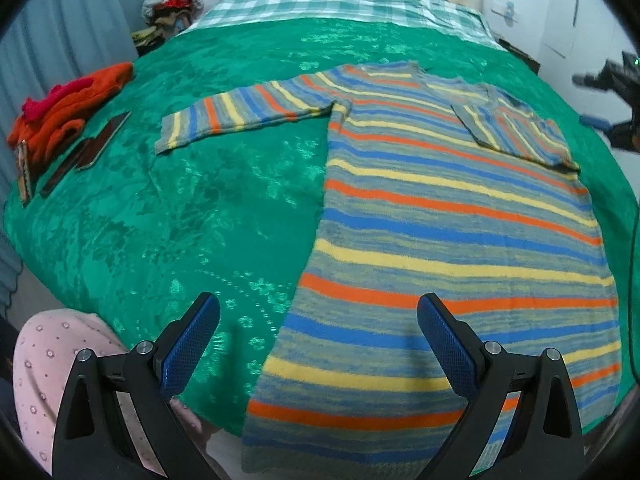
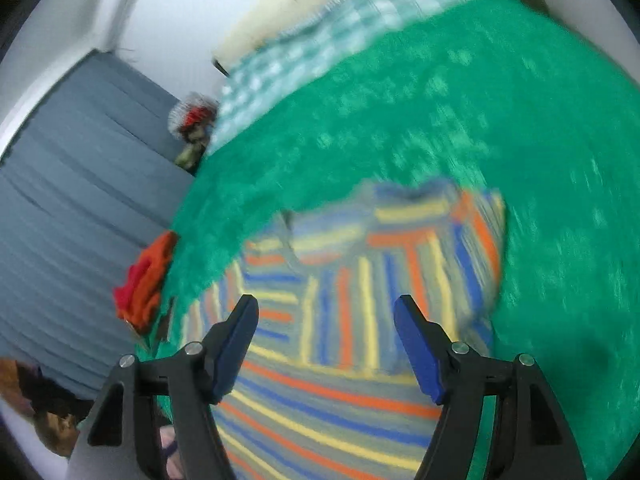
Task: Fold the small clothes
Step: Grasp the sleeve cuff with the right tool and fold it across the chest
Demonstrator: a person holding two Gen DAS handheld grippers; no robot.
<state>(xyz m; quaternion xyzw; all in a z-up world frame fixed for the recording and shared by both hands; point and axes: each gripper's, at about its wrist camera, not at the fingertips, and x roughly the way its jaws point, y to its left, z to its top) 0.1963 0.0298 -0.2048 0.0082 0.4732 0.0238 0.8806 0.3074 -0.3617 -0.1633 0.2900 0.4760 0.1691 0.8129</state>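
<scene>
Your left gripper (image 1: 318, 346): black plastic arms, triangular cut-outs, round silver screws at the pivots, blue cross-hatched pads on the fingers (image 1: 188, 350). Your right gripper (image 2: 326, 346): same build, black frame, silver screws, blue pads, picture blurred. You wear pale pink trousers (image 1: 48, 364) dotted with small flowers.

Green-blanketed bed (image 1: 200, 208) carries striped sweater (image 1: 460, 216) — orange clothes (image 1: 68, 116) at its edge.

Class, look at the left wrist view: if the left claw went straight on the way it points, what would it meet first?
Probably the striped sweater on the green blanket. The open left claw points down over the sweater's left edge, so the blanket beside it is possible; depth is unclear.
</scene>
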